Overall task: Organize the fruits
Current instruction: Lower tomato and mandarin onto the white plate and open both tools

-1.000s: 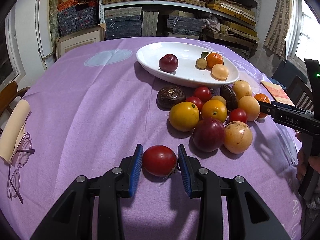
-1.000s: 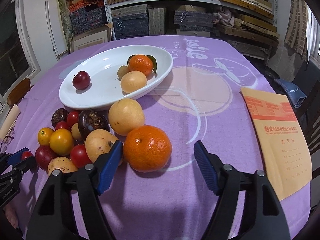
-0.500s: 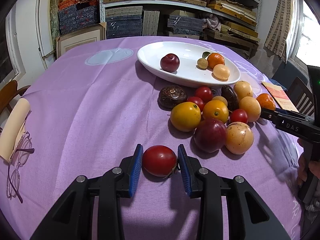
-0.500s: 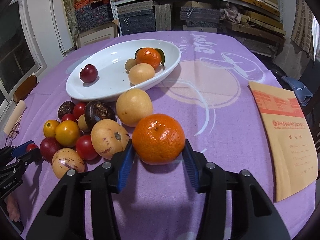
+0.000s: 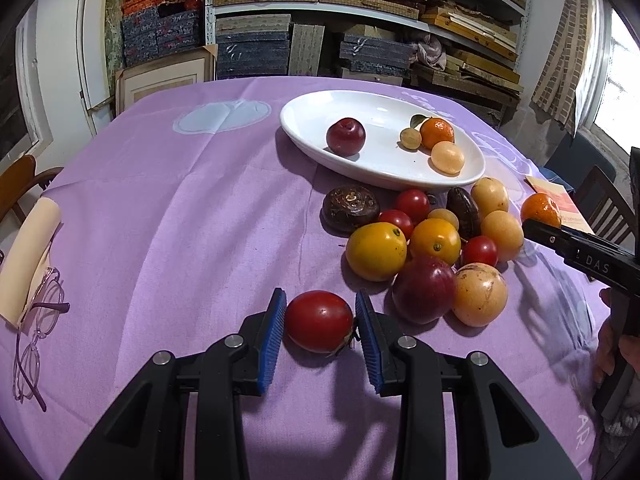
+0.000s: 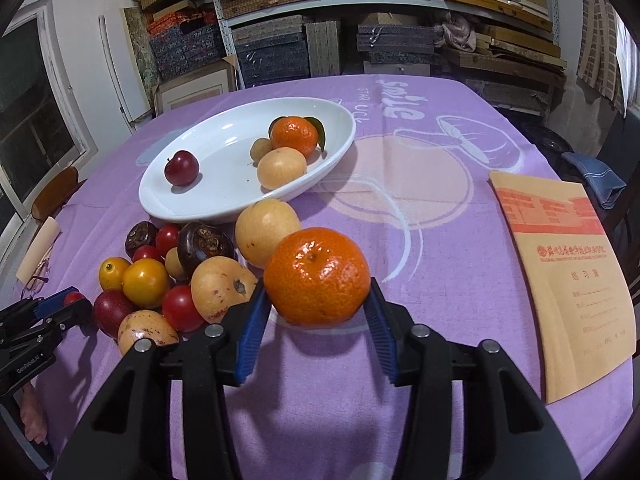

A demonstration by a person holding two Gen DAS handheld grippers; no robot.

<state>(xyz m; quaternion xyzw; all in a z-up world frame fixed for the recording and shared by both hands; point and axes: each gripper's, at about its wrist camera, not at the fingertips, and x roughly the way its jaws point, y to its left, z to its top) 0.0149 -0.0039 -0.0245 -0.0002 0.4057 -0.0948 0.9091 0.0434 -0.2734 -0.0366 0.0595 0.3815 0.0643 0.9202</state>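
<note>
Two fruits sit between blue pads. The mandarin (image 6: 317, 276) is clenched by the right hand-held gripper (image 6: 318, 312), both pads pressed to its sides, its underside hidden from the right wrist view so I cannot tell whether it rests on the purple cloth or is raised off it. The red tomato (image 5: 319, 321) lies on the cloth inside the left hand-held gripper (image 5: 320, 330); the left pad meets its skin, while at the right pad a thin gap or a bit of dried calyx shows — whether it is truly gripped I cannot tell.

Just beyond the mandarin lies the loose heap (image 6: 168, 276) on the worktop (image 6: 420, 200): pale yellow fruits, yellow and red tomatoes, dark plums and two brown wrinkled fruits, several partly covered by their neighbours. Behind the heap stands the white oval dish (image 6: 200, 208), holding a plum, a leafed mandarin, a pale fruit and a small yellowish one.

Farther out, a tan booklet (image 6: 572, 276) lies at the right, its far corner cut off in the left wrist view. Spectacles (image 5: 34, 344) and a cream case (image 5: 26, 256) lie near the left edge — only partly visible.
</note>
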